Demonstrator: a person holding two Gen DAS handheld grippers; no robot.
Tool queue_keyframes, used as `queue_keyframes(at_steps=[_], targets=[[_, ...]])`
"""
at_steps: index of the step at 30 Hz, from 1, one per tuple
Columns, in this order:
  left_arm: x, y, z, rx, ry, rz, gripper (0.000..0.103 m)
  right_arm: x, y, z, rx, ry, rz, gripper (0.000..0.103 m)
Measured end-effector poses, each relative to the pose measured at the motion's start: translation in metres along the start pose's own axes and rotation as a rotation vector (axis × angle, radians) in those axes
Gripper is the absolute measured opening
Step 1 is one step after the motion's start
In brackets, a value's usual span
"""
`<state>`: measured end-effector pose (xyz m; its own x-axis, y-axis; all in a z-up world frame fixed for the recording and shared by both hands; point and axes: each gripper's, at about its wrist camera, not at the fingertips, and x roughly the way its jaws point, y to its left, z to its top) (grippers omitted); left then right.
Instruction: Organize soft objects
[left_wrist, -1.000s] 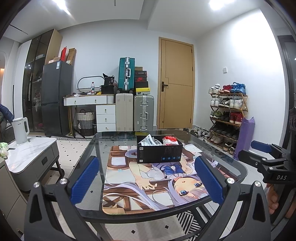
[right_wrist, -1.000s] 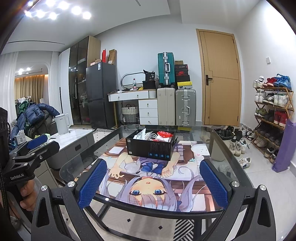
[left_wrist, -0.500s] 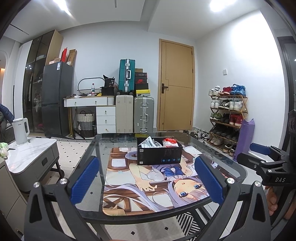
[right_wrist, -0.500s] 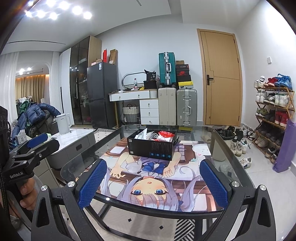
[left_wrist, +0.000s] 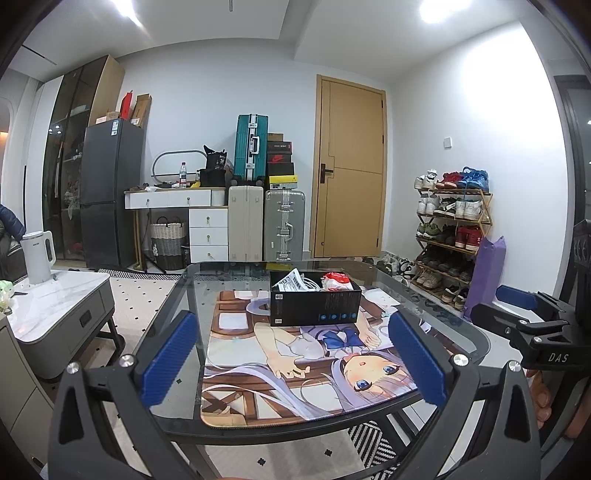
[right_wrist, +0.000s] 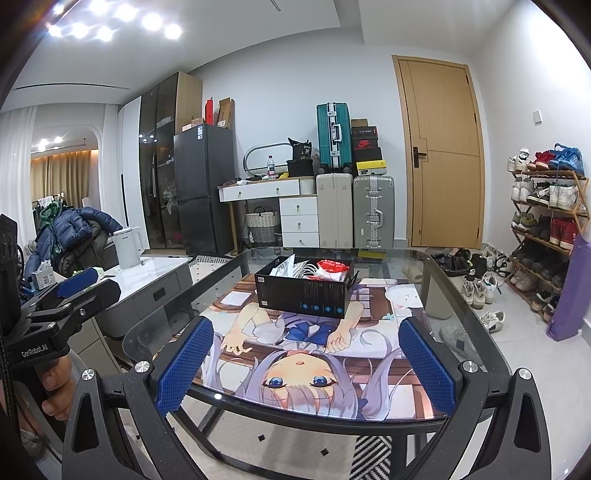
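While both tools hang short of the near table edge, findings run view by view.

Left wrist view: left gripper (left_wrist: 290, 354) spread wide, nothing between its pads (left_wrist: 168, 358). Box (left_wrist: 314, 302), black, open-topped, sits on the mat (left_wrist: 295, 373) toward the far half of the glass table (left_wrist: 476, 339). Soft items lie inside: white packet (left_wrist: 291, 284) at left, red-white bag (left_wrist: 337, 280) at right. No loose item seen on mat or glass. Right gripper shows at the frame's right edge, a hand (left_wrist: 543, 398) on its grip.

Right wrist view: right gripper (right_wrist: 304, 363) likewise fully apart, holding nothing. Same box (right_wrist: 304, 295), same contents; packet (right_wrist: 284, 267) left, bag (right_wrist: 332, 266) right, what looks like pale cord between, too small to confirm. Left gripper (right_wrist: 79, 284) visible at far left, hand beneath.

Judgement: scene fits either items awaiting sorting out of the box or items already gathered into it; cannot settle which. Any approach: come in over the near edge, level, descend from above the box rim, close on bulk of a soft item, not a corner, since thin bags prob. slip or drag neighbours.

Obstructions: box walls limit side entry; glass edge sits close under both tools. Surroundings: side cabinet w/ kettle (left_wrist: 37, 254) at left, shoe rack (left_wrist: 452, 229) at right, suitcases (left_wrist: 266, 221) behind; all well apart from the work area.
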<state>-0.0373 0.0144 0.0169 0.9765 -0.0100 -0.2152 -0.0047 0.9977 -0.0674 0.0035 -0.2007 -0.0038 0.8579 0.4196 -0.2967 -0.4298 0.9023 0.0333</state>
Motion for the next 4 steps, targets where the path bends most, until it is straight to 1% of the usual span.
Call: queue_keyframes(at_steps=[4], targets=[[-0.0003, -0.0001, -0.0008, 0.004, 0.003, 0.003, 0.103, 0.0003, 0.0002, 0.0014, 0.002, 0.001, -0.001, 0.102]])
